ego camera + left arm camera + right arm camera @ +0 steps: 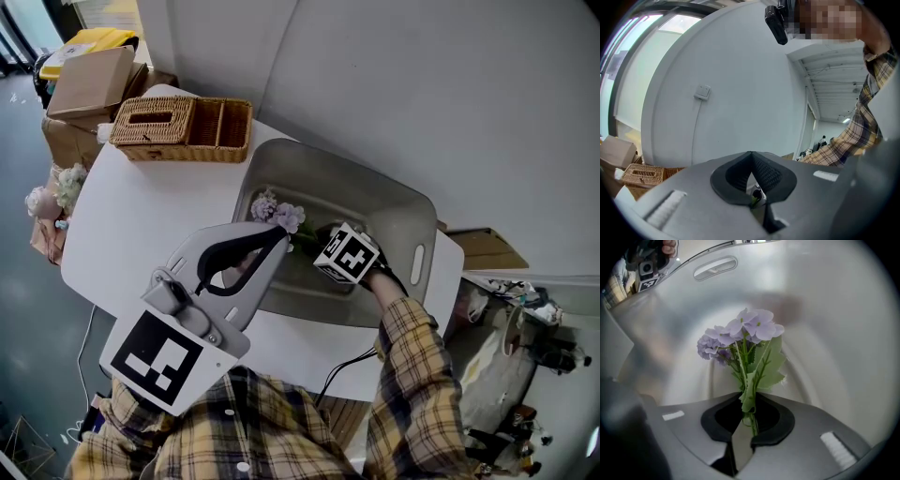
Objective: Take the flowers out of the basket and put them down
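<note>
A bunch of purple flowers (277, 212) with green leaves stands in the grey plastic basket (409, 204) on the white table (141, 225). My right gripper (315, 242) reaches down into the basket. In the right gripper view the right gripper (749, 414) is shut on the green stem, and the flowers (740, 333) rise upright in front of the basket wall (825, 333). My left gripper (278, 234) hangs above the basket's near rim, jaws together. In its own view the left gripper (751, 157) points up at a white wall and holds nothing.
A wicker tray (184, 127) with a tissue box stands at the table's far left corner. Cardboard boxes (89, 82) are stacked beyond it, and more flowers (56, 192) lie off the table's left edge. Another box (489, 249) sits right of the basket.
</note>
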`<state>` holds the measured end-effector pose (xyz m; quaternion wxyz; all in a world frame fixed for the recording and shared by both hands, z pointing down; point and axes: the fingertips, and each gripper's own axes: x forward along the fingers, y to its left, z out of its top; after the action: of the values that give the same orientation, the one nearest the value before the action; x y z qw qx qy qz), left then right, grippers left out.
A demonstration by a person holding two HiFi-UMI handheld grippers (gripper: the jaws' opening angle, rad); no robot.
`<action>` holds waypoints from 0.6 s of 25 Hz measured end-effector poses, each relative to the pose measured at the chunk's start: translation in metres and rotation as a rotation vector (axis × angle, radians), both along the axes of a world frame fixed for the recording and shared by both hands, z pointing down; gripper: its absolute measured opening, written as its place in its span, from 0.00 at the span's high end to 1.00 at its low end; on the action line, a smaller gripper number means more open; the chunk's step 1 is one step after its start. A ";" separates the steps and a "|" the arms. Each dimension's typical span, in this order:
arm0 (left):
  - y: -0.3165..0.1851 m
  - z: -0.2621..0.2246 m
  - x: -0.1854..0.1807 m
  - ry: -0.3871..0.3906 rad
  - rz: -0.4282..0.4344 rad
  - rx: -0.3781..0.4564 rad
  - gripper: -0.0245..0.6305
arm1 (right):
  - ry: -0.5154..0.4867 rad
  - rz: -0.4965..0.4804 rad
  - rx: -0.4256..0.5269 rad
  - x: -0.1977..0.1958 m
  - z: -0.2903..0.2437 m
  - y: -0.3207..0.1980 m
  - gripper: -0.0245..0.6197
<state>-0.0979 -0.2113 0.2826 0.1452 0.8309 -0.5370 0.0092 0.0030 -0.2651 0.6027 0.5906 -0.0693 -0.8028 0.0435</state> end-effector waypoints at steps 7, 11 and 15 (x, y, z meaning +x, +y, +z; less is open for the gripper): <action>0.006 -0.010 0.000 0.001 -0.004 0.020 0.94 | -0.015 0.019 0.027 0.004 -0.017 -0.005 0.88; 0.015 -0.020 0.002 -0.007 -0.001 0.041 0.94 | -0.030 0.045 0.057 0.008 -0.033 -0.006 0.88; 0.026 -0.029 0.005 -0.013 0.005 0.064 0.94 | -0.045 0.055 0.097 0.011 -0.051 -0.008 0.88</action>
<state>-0.0925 -0.1853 0.2540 0.1149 0.8363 -0.5361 -0.0021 0.0143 -0.2730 0.5515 0.5738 -0.0197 -0.8186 0.0191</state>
